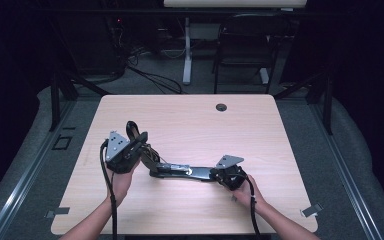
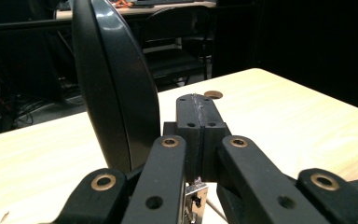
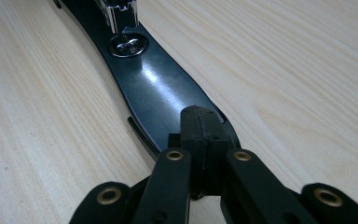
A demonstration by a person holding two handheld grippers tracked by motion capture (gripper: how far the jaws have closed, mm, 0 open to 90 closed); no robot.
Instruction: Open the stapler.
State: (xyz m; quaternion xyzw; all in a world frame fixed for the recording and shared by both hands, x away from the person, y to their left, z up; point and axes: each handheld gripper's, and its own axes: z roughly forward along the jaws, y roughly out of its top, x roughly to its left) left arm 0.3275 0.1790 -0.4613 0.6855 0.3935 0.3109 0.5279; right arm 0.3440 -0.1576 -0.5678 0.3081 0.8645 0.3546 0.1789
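A black stapler lies opened on the wooden table (image 1: pixel 190 120). Its base (image 1: pixel 187 172) rests flat, and its curved top cover (image 1: pixel 132 131) stands up at the left end. My left gripper (image 1: pixel 140 144) is shut beside that raised cover (image 2: pixel 114 88), pads together with nothing visible between them. A bit of the metal staple channel (image 2: pixel 195 196) shows under its linkage. My right gripper (image 1: pixel 216 174) is shut too, its tips (image 3: pixel 204 128) over the near end of the glossy base (image 3: pixel 161 93). I cannot tell whether they touch it. A screw (image 3: pixel 128 45) sits farther along the base.
A round cable hole (image 1: pixel 221 107) marks the table's far side, also visible ahead of the left gripper as the cable hole (image 2: pixel 213 94). Beyond the table stand a dark chair (image 1: pixel 245 45) and a white desk leg (image 1: pixel 186 50), with cables on the floor. Cables trail from both grippers.
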